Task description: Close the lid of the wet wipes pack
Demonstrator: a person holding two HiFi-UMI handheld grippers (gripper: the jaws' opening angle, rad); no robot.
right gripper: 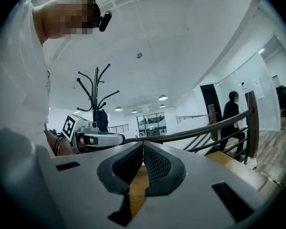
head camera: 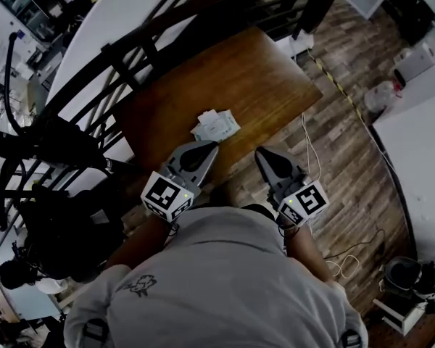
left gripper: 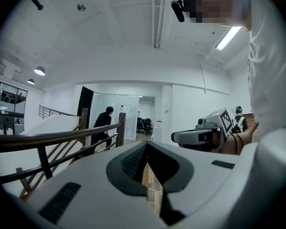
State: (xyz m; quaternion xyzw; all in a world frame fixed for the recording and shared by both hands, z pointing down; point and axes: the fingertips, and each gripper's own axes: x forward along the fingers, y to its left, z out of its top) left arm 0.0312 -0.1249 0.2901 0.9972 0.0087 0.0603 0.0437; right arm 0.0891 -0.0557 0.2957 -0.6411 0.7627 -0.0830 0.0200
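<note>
I hold my left tool and my right tool side by side at the near edge of the wooden tabletop, both pointing out across it roughly level. In the left gripper view the left tool's jaws meet at their tips with nothing caught between them. Only tabletop shows through the gap lower down. The right gripper view shows the same of the right tool: jaws pressed together, holding nothing.

The wet wipes pack lies flat on the tabletop near that edge, just ahead of the left tool's tip and a little toward the right tool. Neither tool touches it. It is too small in the head view for me to tell how its lid stands.

A dark railing curves round the far side of the tabletop. Beyond it, a person in dark clothes is walking.
</note>
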